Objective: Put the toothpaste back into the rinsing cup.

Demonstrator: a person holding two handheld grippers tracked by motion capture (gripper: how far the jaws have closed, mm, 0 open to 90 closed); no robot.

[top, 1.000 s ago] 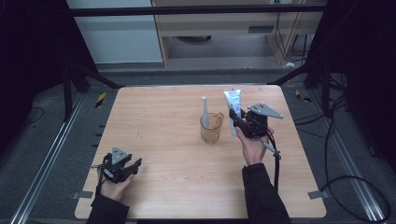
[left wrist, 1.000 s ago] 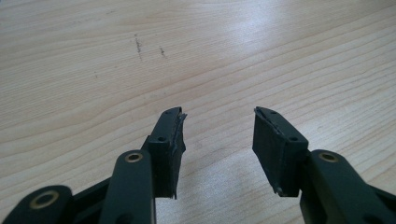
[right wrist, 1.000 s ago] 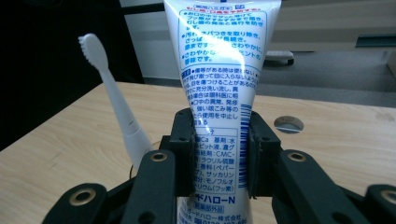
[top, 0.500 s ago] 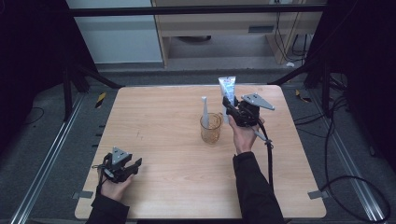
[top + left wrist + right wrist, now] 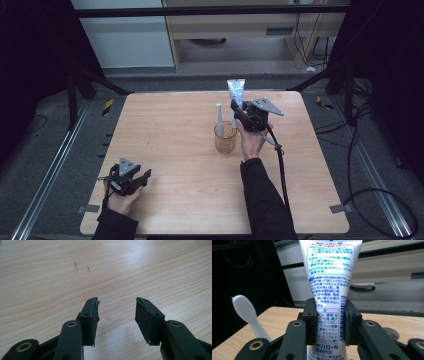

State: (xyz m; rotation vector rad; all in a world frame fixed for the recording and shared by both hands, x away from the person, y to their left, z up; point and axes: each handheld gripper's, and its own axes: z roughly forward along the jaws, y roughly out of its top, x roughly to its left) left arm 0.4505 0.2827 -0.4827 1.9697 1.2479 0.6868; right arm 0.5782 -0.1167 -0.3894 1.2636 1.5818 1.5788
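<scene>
High view: the right gripper (image 5: pixel 239 111) is raised just right of the glass cup (image 5: pixel 225 137), hand beneath it and forearm reaching in from the near edge, its jaws clamped on an upright toothpaste tube (image 5: pixel 236 92). A toothbrush (image 5: pixel 219 120) stands in the cup. At the near left corner of the table (image 5: pixel 170 125), the left gripper (image 5: pixel 141 176) rests low in its hand, jaws apart over bare wood.

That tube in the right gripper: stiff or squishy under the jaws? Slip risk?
Probably squishy: the toothpaste tube looks like a soft plastic tube, and the right gripper clamps its lower body, so firm pressure would likely dent it. Its glossy printed skin may slide a little. It seems light, standing upright above the glass cup with no visible sag.
</scene>
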